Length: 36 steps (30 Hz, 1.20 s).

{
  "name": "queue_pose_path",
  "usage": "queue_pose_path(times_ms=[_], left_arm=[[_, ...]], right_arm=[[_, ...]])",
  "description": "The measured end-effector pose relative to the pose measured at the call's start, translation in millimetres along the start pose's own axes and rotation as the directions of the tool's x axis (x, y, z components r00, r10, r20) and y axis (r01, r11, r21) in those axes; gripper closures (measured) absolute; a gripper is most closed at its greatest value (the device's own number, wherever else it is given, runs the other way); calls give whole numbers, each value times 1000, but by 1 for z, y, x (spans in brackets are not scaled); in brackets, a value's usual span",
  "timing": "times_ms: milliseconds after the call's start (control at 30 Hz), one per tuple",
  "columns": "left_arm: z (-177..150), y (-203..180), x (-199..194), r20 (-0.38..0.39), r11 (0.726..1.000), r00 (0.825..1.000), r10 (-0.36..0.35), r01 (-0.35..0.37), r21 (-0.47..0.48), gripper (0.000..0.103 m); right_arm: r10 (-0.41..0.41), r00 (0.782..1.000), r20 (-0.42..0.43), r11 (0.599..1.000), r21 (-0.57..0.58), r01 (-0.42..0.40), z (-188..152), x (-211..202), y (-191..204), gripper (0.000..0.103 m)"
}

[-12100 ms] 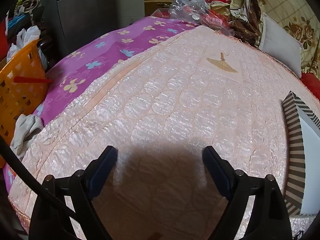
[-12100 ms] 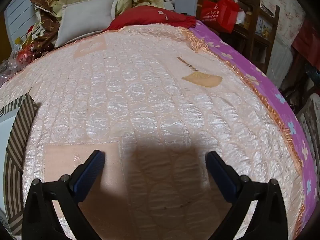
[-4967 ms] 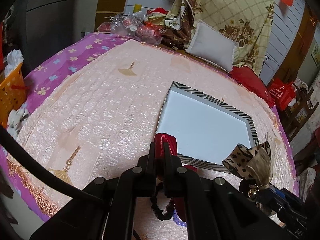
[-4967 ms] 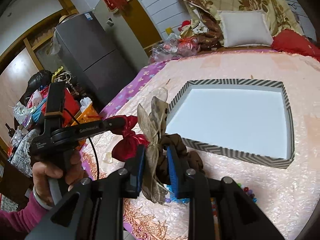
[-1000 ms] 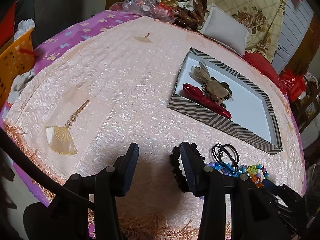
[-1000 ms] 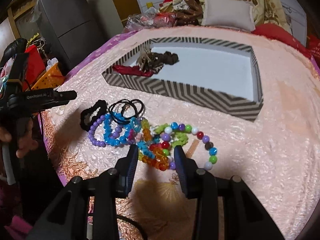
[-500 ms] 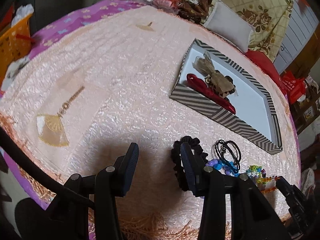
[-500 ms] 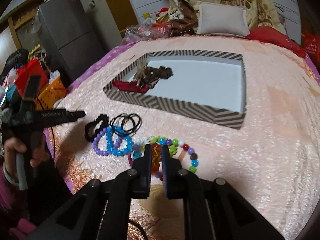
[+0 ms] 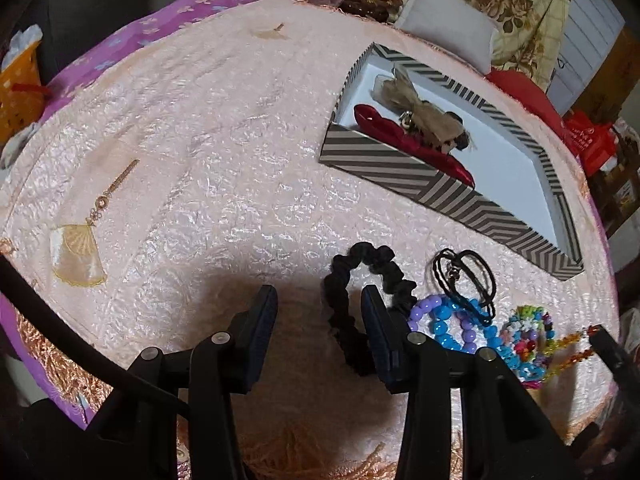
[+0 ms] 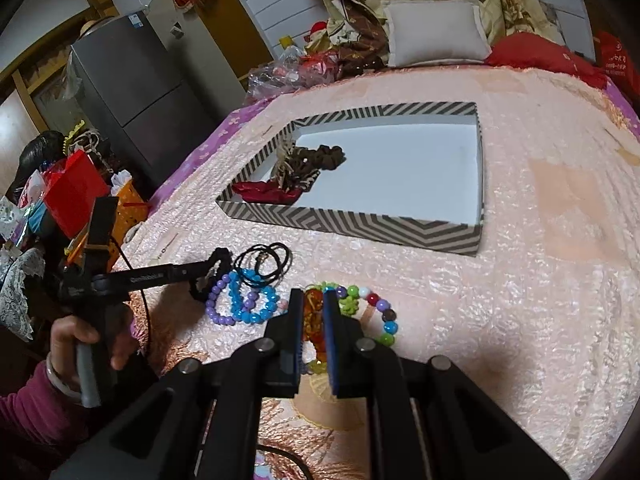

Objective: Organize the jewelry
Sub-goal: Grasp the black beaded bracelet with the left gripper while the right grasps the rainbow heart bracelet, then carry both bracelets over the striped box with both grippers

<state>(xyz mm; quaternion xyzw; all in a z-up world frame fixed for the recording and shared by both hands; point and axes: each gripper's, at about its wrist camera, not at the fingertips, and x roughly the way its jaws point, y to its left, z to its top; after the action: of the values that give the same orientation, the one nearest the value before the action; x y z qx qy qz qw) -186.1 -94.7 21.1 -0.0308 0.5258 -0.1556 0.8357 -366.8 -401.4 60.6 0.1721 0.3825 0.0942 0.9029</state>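
- Left wrist view: my left gripper (image 9: 318, 312) stands with its jaws parted and holds nothing. Its right finger rests against the black scrunchie (image 9: 362, 280), which lies on the pink bedspread (image 9: 192, 128).
- Just right of the scrunchie lie the thin black hair ties (image 9: 464, 276), the purple and blue bead bracelets (image 9: 448, 320) and a multicoloured bead pile (image 9: 528, 332), near the bedspread's fringed front edge.
- The striped box (image 9: 400, 164) sits further back with its near wall facing me; the red bow (image 9: 400, 132) and brown bow (image 9: 420, 108) lie in its left end. Left of my fingers the bedspread is bare up to the fan patch (image 9: 78, 256).
- Right wrist view: my right gripper (image 10: 312, 304) is pinched narrow on the amber bead bracelet (image 10: 312, 316), beside the coloured bead ring (image 10: 372, 312).
- Open bedspread (image 10: 560, 280) spreads to the right; the box's (image 10: 360, 220) white floor is bare on its right side.
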Motion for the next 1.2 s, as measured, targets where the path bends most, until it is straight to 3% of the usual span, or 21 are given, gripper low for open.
queue_pose_path(times_ms=[100,133,200,267,400,800,1200], left_arm=[[1,0,1,9,1000,1000,7,-7,2,63],[0,0,1,16,1000,1000,8,-8,5,68],[-1,-2,2,18,1000,1000,16,-16,21,88],[-1,-2,2,19,999,1000,15,-16,29,95],[1,1,-3,17,1000,1000,-11,11,13,97],[10,-16,-47,107,996,991,-80,76,38,97],[13,-38,-60,146,994,987,-64,50,99,97]], right_arm=[[12,1000,2,1000,-1,-12,2,-2,3,93],[14,1000,6,1000,-1,-14,3,-3,4,93],[21,1000,14,1000,-2,-21,4,-5,6,93],[24,1000,16,1000,-5,-24,5,-7,8,93],[31,999,18,999,-12,-30,8,-9,11,93],[35,999,42,999,-29,-34,18,-16,18,93],[33,998,58,999,-35,-31,21,-22,19,94]])
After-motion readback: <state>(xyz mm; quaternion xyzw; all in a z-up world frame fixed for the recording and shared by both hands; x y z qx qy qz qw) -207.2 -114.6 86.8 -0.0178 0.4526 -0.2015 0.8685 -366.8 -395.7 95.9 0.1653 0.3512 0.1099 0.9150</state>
